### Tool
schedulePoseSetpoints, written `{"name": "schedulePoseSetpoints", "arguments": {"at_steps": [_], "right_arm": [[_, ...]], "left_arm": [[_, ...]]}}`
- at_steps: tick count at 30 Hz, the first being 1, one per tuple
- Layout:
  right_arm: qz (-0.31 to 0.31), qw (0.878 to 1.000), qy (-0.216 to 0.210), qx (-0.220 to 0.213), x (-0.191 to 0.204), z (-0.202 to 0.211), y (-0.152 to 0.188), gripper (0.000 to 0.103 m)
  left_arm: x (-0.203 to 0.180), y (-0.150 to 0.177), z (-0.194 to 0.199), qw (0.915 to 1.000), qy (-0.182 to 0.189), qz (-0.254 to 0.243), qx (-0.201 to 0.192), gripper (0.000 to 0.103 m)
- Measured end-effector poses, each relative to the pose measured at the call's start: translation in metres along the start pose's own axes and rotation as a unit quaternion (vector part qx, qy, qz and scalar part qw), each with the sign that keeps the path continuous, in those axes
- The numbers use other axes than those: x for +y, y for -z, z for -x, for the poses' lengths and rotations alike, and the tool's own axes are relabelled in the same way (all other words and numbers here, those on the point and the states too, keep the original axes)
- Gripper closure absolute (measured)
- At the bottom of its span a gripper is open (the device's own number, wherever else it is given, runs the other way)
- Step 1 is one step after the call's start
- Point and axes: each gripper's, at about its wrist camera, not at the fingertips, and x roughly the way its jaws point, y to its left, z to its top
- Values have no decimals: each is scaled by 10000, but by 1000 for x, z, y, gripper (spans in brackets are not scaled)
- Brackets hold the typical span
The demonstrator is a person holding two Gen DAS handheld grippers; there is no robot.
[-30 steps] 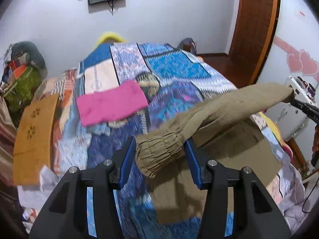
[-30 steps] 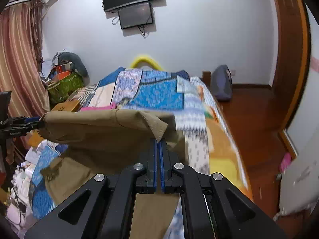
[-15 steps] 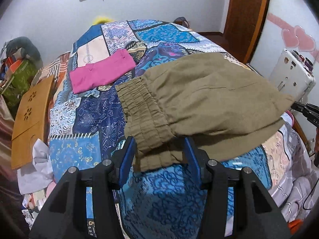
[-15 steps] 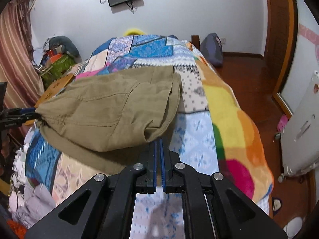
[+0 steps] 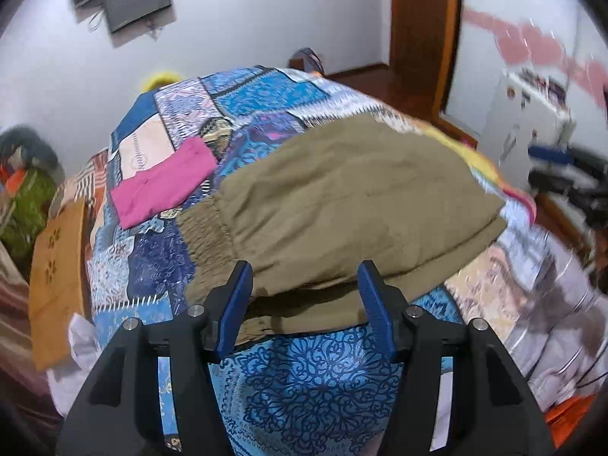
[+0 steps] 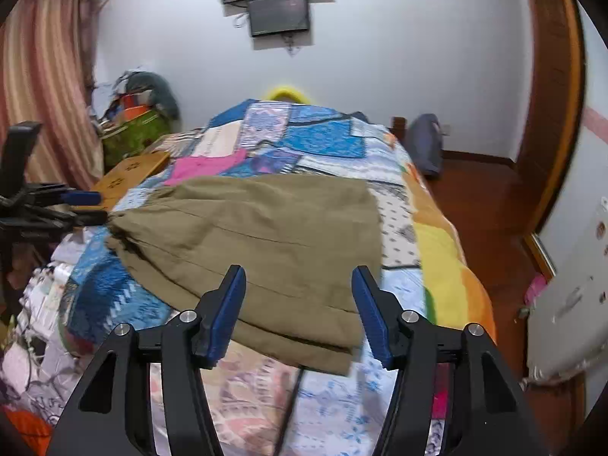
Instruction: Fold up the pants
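Observation:
The olive-brown pants lie folded over on the patchwork bedspread, elastic waistband toward the left. They also show in the right wrist view. My left gripper is open and empty, its blue pads on either side of the pants' near edge. My right gripper is open and empty just in front of the folded hem end. The left gripper shows in the right wrist view at the waistband side. The right gripper appears blurred in the left wrist view.
A folded pink garment lies on the bed beyond the pants. A wooden board sits at the bed's left edge. A white cabinet and a wooden door are on the right. Clutter and a curtain stand on the left.
Both grippers laid the lifted pants down folded on the bed, let go and opened. The right gripper drew back from the hem; the left jaws no longer hold the waistband.

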Motion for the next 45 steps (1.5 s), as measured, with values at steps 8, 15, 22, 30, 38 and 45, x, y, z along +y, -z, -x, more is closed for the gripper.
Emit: {"name": "schedulePoseSetpoints", "arguments": {"at_steps": [8, 15, 22, 30, 38, 45], "right_arm": [[173, 9984, -455, 271, 26, -23, 6, 33], [352, 9965, -555, 518, 38, -49, 13, 33], [388, 9943, -630, 768, 43, -70, 19, 33], [649, 9959, -452, 443, 55, -81, 15, 33], [523, 9962, -614, 332, 45, -81, 8, 80], [767, 9943, -661, 343, 49, -69, 8, 94]], "left_arm": [[-30, 12, -33, 9910, -975, -921, -29, 9], [-50, 5, -62, 9852, -908, -1454, 1, 9], [-40, -19, -66, 9938, -229, -1084, 100, 30], [-27, -35, -48, 9982, 404, -443, 20, 52], [-32, -27, -52, 9973, 518, -511, 112, 55], [-26, -12, -54, 9985, 459, -216, 203, 76]]}}
